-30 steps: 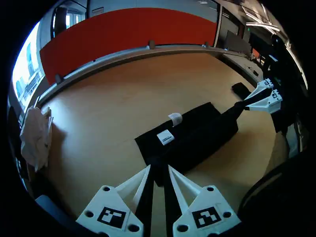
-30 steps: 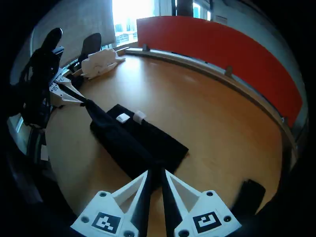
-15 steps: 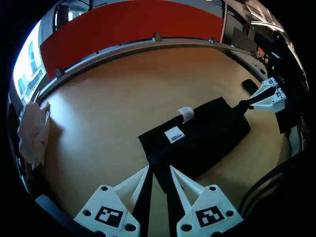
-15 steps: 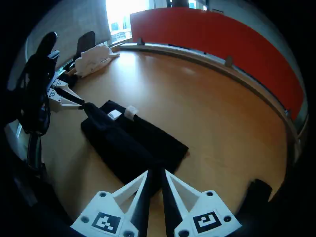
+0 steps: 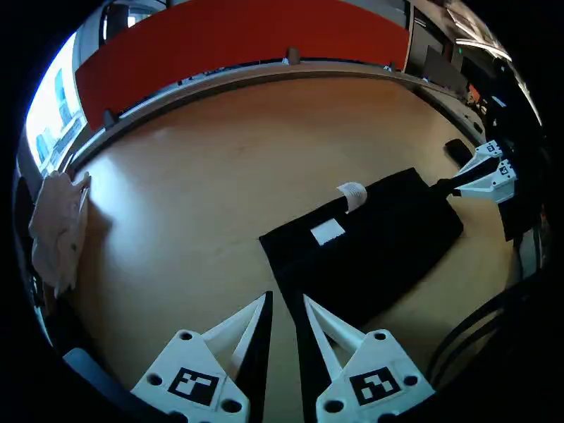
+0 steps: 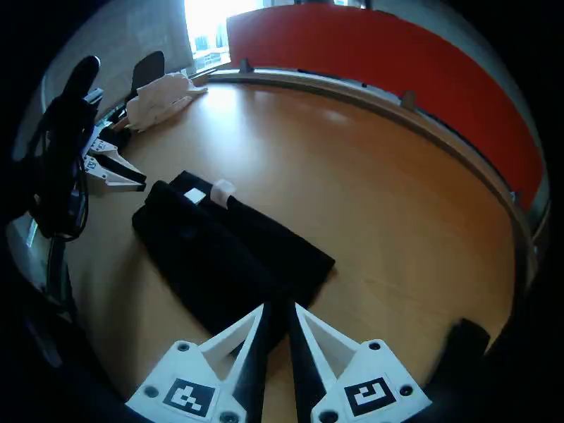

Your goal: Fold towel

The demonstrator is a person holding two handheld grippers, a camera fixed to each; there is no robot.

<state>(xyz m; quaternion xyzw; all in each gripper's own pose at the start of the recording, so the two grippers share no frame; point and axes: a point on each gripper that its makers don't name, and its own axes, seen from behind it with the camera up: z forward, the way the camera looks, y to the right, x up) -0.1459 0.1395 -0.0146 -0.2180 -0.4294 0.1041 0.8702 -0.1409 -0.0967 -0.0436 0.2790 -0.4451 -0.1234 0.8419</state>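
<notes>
The black towel (image 5: 374, 247) lies folded flat, elongated.

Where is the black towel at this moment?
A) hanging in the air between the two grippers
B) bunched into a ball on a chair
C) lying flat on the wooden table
C: the black towel lies flat on the wooden table, with its white tags facing up.

In the left gripper view, bare tabletop (image 5: 211, 162) lies open from 10 to 1 o'clock up to the red partition (image 5: 233, 42), while a white cloth heap (image 5: 56, 225) blocks 9 and the black towel (image 5: 366, 240) blocks 4.
</notes>
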